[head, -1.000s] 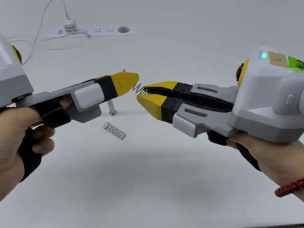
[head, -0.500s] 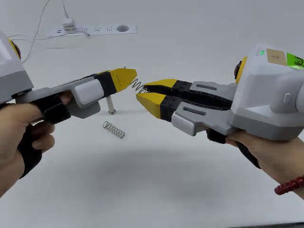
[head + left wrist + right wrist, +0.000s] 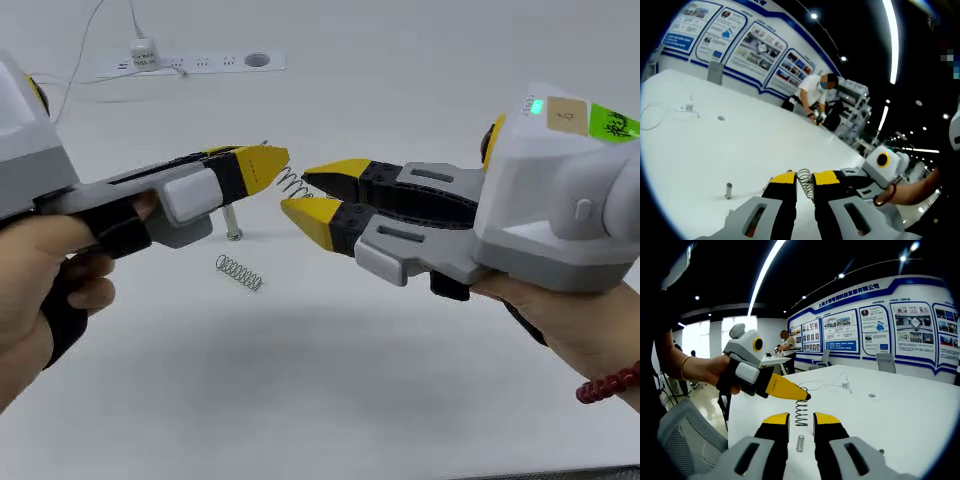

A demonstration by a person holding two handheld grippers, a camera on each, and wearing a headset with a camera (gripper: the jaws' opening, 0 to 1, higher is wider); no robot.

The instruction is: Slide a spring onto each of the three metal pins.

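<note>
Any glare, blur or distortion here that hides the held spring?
Head view: soft even light, faint shadows on the table, held spring thin but legible. Left gripper view: heavy fisheye bending, spring slightly soft. Right gripper view: bright ceiling strip, spring crisp.

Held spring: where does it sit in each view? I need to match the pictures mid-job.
Head view: held spring at the left hand-held gripper tip, upper centre.
Left gripper view: spring between its own jaws, bottom centre.
Right gripper view: spring hanging above the right hand-held gripper.
Shared landmark: white plug.
</note>
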